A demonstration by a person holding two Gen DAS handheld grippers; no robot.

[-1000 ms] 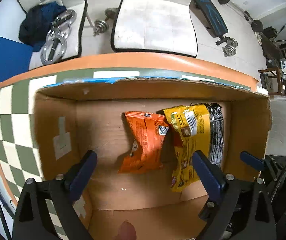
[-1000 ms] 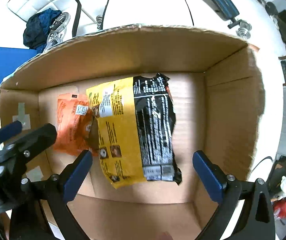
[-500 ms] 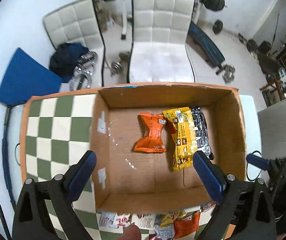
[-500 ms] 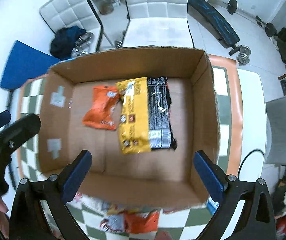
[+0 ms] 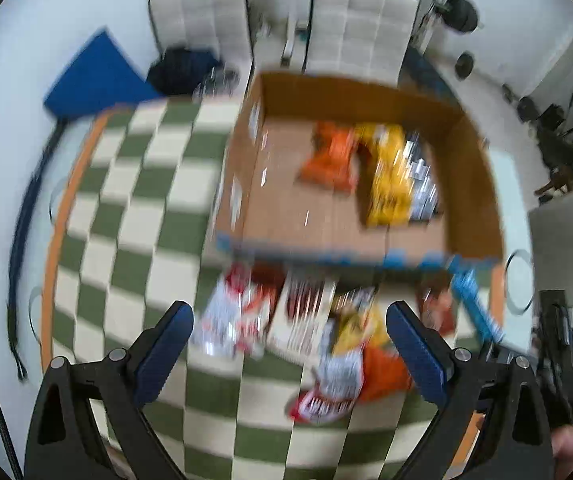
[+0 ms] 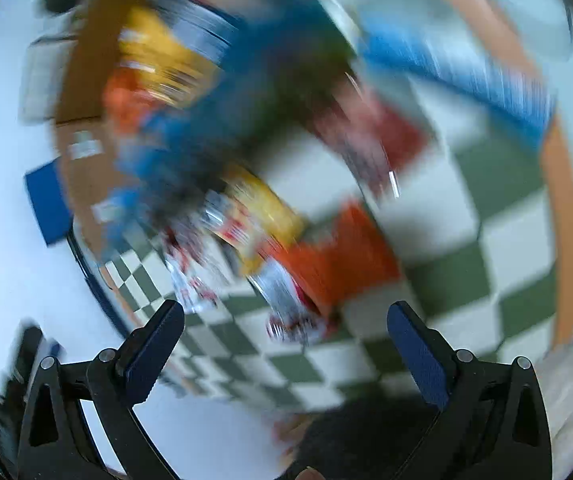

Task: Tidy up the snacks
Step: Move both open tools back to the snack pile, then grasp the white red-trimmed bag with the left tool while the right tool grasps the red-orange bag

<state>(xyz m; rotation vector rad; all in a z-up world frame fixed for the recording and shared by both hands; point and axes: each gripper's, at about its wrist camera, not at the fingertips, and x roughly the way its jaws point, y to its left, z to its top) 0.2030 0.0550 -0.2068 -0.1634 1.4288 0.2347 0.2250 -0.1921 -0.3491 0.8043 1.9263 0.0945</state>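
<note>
Cardboard box (image 5: 350, 224) beyond loose snack packets (image 5: 326, 344); both grippers (image 5: 288, 344) (image 6: 284, 340) wide open, empty. Best settle squarely over one packet before closing.

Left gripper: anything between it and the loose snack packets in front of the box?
Nothing visible. The left gripper is open and empty, with the snack packets lying uncovered on the checkered cloth ahead; the frame is blurred.
</note>
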